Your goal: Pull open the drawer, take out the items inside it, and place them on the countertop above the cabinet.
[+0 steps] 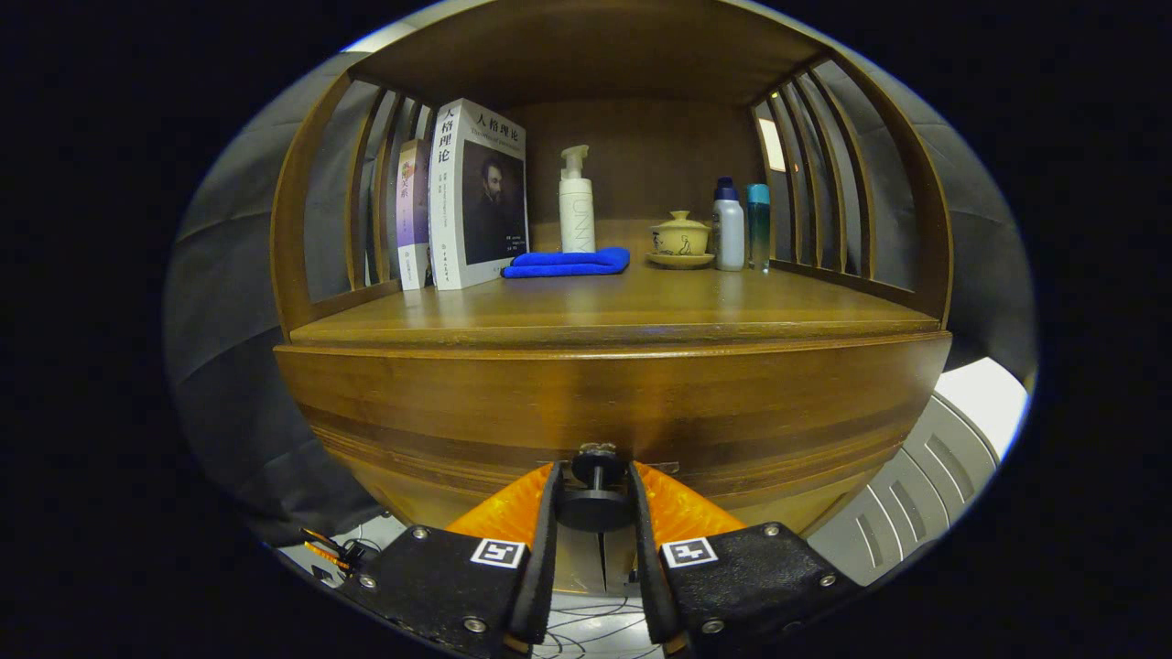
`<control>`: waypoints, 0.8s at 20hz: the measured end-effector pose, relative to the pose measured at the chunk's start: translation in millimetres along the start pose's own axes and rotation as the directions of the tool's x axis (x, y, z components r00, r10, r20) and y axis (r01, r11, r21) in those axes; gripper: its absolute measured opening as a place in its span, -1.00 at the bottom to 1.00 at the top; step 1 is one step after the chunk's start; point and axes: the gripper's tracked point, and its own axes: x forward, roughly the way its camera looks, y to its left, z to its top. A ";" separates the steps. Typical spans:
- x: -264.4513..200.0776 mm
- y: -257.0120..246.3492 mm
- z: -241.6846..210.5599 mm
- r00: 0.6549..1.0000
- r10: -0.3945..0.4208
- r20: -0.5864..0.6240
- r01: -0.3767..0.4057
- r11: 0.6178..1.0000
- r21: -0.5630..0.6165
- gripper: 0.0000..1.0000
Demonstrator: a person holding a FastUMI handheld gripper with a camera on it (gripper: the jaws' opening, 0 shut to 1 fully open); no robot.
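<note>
Between the two fingers of the claw (595, 485) a round dark drawer knob (595, 502) is squeezed from both sides, right against the brown wooden drawer front (604, 403), and the drawer is seen pushed in. Above it, on the countertop (641, 307), a folded blue cloth (569, 263) is laid in front of a white pump bottle (576, 201). Two books (462, 197) are stood beside them, and on the other side a small lidded cup (680, 236) on a saucer and two little bottles (740, 224) are placed.

books (462, 197) | blue cloth (568, 264) | pump bottle (576, 201) | lidded cup (679, 236) | two bottles (730, 229)
</note>
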 end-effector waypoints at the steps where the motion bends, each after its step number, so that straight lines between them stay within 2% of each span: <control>1: -2.9 -0.1 -0.3 1.000 -0.002 0.002 0.002 1.000 0.001 -0.19; 7: -29.0 0.2 -8.3 1.000 -0.029 -0.006 0.029 0.999 -0.021 -0.19; 16: -66.1 1.0 -20.6 0.999 -0.030 -0.012 0.030 1.000 0.008 -0.19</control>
